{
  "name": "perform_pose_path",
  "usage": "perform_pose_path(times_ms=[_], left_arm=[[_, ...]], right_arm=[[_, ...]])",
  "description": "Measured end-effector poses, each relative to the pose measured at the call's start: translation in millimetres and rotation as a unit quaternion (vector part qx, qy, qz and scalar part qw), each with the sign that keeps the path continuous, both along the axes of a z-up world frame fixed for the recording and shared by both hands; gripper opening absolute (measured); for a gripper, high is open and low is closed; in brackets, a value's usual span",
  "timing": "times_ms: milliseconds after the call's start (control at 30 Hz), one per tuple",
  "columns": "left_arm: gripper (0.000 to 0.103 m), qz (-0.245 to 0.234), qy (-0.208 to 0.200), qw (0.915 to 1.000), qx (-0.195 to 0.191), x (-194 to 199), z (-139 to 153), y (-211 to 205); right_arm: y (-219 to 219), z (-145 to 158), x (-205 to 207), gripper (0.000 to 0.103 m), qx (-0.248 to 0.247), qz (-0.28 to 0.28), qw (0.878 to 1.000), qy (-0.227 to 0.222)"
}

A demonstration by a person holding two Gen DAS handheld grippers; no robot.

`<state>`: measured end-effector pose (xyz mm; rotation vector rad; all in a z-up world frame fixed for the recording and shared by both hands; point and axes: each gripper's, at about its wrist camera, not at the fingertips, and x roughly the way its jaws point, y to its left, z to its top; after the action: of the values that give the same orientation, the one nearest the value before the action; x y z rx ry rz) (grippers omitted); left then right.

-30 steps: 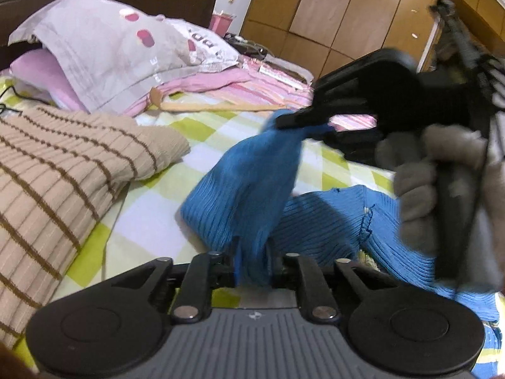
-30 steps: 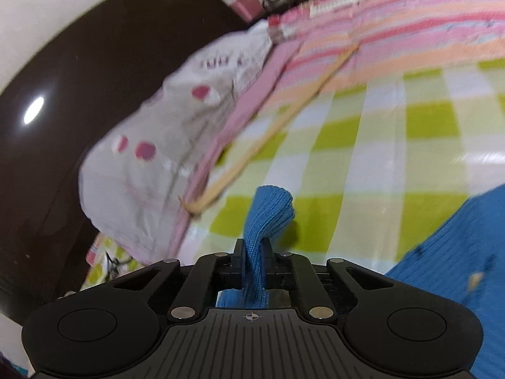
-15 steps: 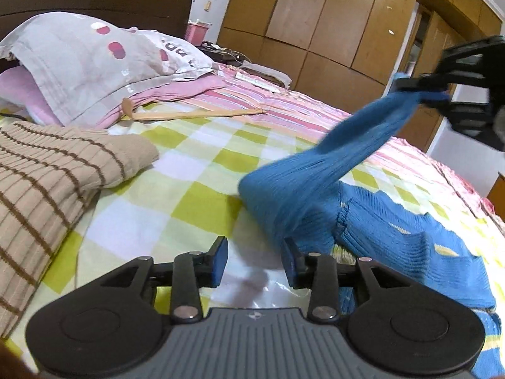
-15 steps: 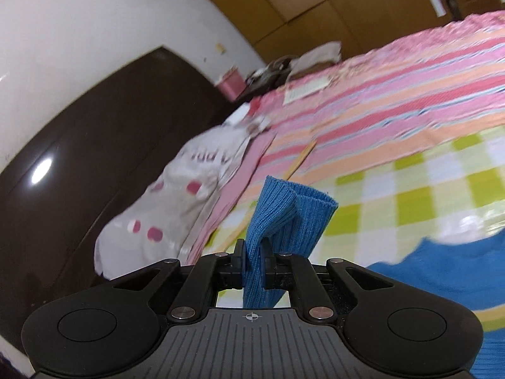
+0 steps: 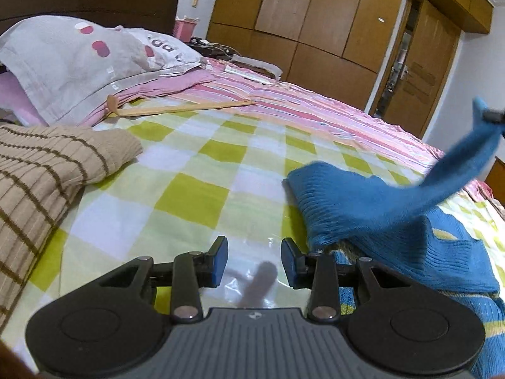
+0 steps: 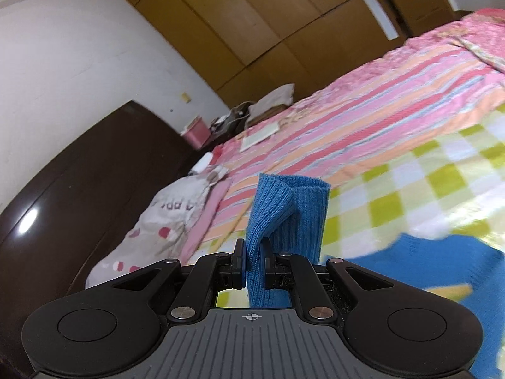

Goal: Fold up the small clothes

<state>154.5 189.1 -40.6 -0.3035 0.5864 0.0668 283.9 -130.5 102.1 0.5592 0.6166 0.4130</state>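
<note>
One blue knit sweater [image 5: 372, 208] lies on the checked sheet [image 5: 195, 195] of the bed, toward its right side in the left wrist view, with one sleeve [image 5: 467, 164] drawn up off the body of the garment toward the right edge of the picture. One folded tan striped sweater [image 5: 47, 170] sits at the left edge of the bed, well apart from the blue one. One wooden back scratcher [image 5: 176, 109] lies near the head of the bed, just beside one grey pillow [image 5: 82, 60] with red dots.

The left gripper [image 5: 254, 260] hovers low over the sheet, level, its fingers spread apart with nothing between them; the near edge of the blue sweater is just to its right. The right gripper [image 6: 254, 265] is raised and tilted, pointing toward the headboard [image 6: 94, 173], and its fingers are pinched tight on the cuff end of the sleeve [image 6: 284, 218], which stands up in a fold above them.
</note>
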Motion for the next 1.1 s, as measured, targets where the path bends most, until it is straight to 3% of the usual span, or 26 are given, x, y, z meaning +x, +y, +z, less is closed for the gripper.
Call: perform_pose_path(times_ms=[400,633,1100], left_arm=[[0.042,-0.008,0.007,0.9999,0.011,4,-4,-6],[0.042,-0.009,0.01,0.9997,0.019,4,-6,-8],[0.043,-0.009,0.011,0.9997,0.021,5,-7,-8]], right_arm=[[-53,-84,-47,0.009,-0.047,-0.082,0.993,0.068],[-68,-119,-66,0.01,-0.044,-0.105,0.988,0.1],[-82,-128,-83,0.015,-0.035,-0.133,0.985,0.106]])
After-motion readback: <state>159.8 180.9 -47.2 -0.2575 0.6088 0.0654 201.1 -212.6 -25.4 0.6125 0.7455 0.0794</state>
